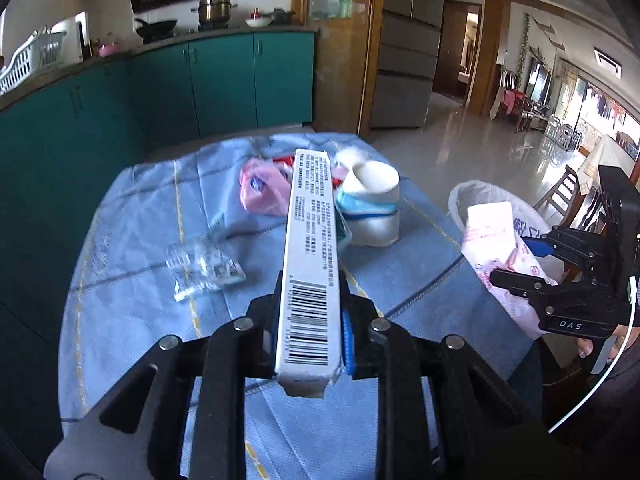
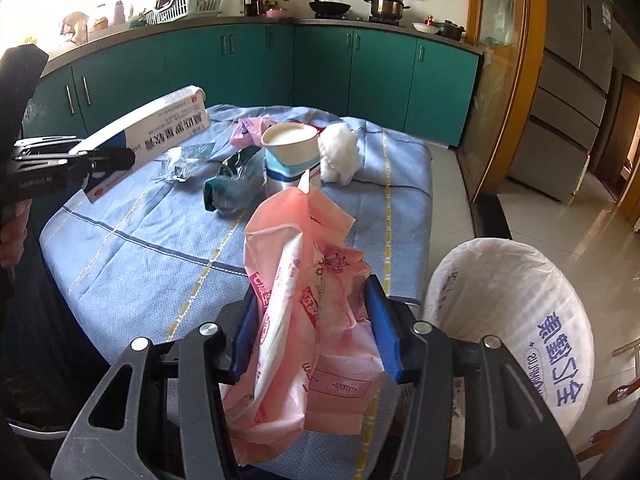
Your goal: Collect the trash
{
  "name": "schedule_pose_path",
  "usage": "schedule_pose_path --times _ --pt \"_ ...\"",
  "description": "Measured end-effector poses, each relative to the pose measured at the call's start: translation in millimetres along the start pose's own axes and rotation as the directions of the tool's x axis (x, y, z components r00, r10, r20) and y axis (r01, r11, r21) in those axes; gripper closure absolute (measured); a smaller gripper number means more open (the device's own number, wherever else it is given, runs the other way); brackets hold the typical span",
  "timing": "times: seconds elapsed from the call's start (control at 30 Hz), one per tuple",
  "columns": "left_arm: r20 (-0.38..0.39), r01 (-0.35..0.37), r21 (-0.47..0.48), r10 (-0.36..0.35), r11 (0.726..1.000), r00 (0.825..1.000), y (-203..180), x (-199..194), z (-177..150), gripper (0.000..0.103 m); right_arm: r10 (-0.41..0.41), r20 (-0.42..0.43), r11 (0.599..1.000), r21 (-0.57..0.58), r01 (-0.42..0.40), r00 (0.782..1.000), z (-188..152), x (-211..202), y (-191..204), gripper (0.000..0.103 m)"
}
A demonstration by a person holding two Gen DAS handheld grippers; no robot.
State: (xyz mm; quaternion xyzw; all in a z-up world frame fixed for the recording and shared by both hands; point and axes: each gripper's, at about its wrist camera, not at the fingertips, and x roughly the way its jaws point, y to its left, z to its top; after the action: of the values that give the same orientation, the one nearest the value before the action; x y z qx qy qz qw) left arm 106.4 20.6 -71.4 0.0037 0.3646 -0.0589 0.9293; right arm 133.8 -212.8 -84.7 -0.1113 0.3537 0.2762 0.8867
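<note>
My left gripper (image 1: 310, 334) is shut on a long white carton with a barcode (image 1: 312, 264), held above the table; that carton (image 2: 152, 128) juts out at the left of the right wrist view. My right gripper (image 2: 316, 316) is shut on a crumpled pink plastic package (image 2: 304, 304), lifted beside the bin; the same package (image 1: 496, 240) and the right gripper (image 1: 532, 268) show in the left wrist view. A white-lined bin (image 2: 508, 320) stands just right of the table. On the blue cloth (image 2: 140, 248) lie a paper cup (image 2: 290, 148), white tissue (image 2: 340, 156), a dark wrapper (image 2: 228, 188), clear plastic (image 1: 204, 268) and a pink bag (image 1: 260, 192).
Teal kitchen cabinets (image 2: 256, 64) run behind the table, with pots and a dish rack on the counter. A grey fridge (image 2: 576, 80) and a wooden frame (image 2: 504, 80) stand to the right. Glossy tiled floor (image 1: 472, 136) stretches beyond the bin. A hand (image 2: 12, 232) holds the left gripper.
</note>
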Motion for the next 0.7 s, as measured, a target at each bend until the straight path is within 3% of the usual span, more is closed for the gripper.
schedule_pose_path --times 0.33,0.4,0.47,0.6,0.7 --pt "-0.159 -0.024 -0.032 0.018 0.999 0.987 1 44 -42 0.079 0.019 -0.083 1.0 0.016 -0.017 0.996 -5 41 28 0.05" --pt "-0.169 -0.016 -0.05 0.008 0.999 0.986 4 48 -45 0.073 0.017 -0.087 1.0 0.003 -0.016 0.996 -5 44 33 0.043" --pt "-0.166 0.002 -0.094 -0.018 0.996 0.986 10 48 -47 0.062 0.009 -0.09 1.0 -0.012 -0.01 0.996 -5 44 36 0.039" --pt "-0.154 0.078 -0.207 -0.111 0.975 0.982 21 49 -48 0.058 -0.037 -0.087 0.999 -0.033 0.034 0.995 -3 45 43 0.025" --pt "-0.153 0.079 -0.227 -0.115 0.971 0.982 24 51 -48 0.057 -0.058 -0.094 0.998 -0.036 0.055 0.994 -3 46 45 0.022"
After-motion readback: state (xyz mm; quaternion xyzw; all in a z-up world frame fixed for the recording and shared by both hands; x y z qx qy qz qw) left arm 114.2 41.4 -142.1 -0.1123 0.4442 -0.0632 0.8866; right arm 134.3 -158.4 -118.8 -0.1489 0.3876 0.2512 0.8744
